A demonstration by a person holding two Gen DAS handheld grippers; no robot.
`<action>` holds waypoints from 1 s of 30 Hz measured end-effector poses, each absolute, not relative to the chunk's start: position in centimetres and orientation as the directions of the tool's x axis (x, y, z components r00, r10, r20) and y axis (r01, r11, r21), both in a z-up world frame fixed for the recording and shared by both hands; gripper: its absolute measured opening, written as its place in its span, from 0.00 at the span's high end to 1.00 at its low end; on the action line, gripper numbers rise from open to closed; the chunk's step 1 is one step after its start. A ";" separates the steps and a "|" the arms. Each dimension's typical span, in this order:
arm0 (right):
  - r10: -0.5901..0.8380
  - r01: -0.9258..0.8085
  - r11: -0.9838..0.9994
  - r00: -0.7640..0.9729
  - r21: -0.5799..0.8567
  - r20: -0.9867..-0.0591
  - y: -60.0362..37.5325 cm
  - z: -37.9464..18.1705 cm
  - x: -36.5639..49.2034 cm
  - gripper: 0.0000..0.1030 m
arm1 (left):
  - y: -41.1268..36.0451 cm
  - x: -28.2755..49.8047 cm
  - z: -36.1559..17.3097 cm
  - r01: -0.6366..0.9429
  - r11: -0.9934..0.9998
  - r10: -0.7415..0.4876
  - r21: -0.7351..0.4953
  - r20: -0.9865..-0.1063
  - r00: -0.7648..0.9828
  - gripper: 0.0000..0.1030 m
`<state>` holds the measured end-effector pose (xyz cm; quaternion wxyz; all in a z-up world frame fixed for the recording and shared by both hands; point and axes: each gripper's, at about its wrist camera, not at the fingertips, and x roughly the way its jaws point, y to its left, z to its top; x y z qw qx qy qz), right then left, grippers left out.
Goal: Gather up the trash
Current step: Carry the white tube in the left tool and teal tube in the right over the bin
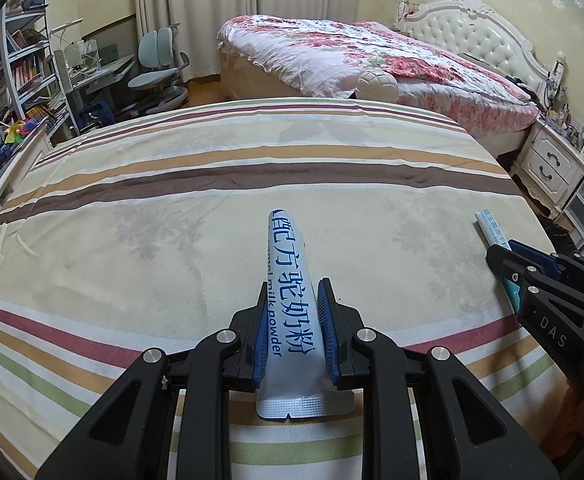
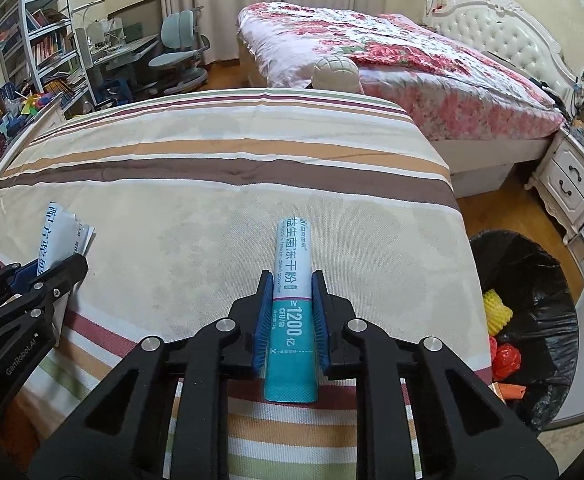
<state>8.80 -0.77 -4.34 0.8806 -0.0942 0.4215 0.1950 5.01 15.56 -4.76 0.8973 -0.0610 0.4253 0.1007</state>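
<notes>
My left gripper (image 1: 292, 292) is shut on a white milk powder sachet (image 1: 288, 280) with blue print, held above the striped bed cover (image 1: 172, 240). My right gripper (image 2: 292, 280) is shut on a white and teal probiotic powder sachet (image 2: 294, 276), also above the cover. Each gripper shows in the other's view: the right one at the right edge (image 1: 504, 252) with its sachet (image 1: 492, 228), the left one at the left edge (image 2: 68, 268) with its sachet (image 2: 58, 232). A bin with a black bag (image 2: 532, 280) stands on the floor to the right of the bed, holding yellow and red trash.
A second bed with a floral quilt (image 1: 372, 52) lies beyond. A white nightstand (image 2: 572, 184) stands at the right. A desk, a blue chair (image 1: 160, 64) and bookshelves (image 1: 24, 60) fill the far left. A cream bedpost knob (image 2: 336, 72) stands at the striped bed's far end.
</notes>
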 end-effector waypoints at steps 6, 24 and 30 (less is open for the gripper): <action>0.271 -0.417 0.909 0.571 0.011 -0.775 -1.1 -4.2 8.5 0.83 | 15.4 5.0 -4.4 -0.224 0.974 0.123 -0.027 -0.770 0.626 0.77; 0.277 -0.366 0.930 0.623 0.041 -0.731 -4.7 -2.0 7.1 0.83 | 12.4 4.3 -3.3 -0.155 0.986 0.065 -0.052 -0.747 0.661 0.77; 0.268 -0.330 0.942 0.646 0.055 -0.715 -7.0 -1.4 6.6 0.83 | 10.5 4.2 -2.7 -0.123 0.991 0.045 -0.052 -0.736 0.676 0.77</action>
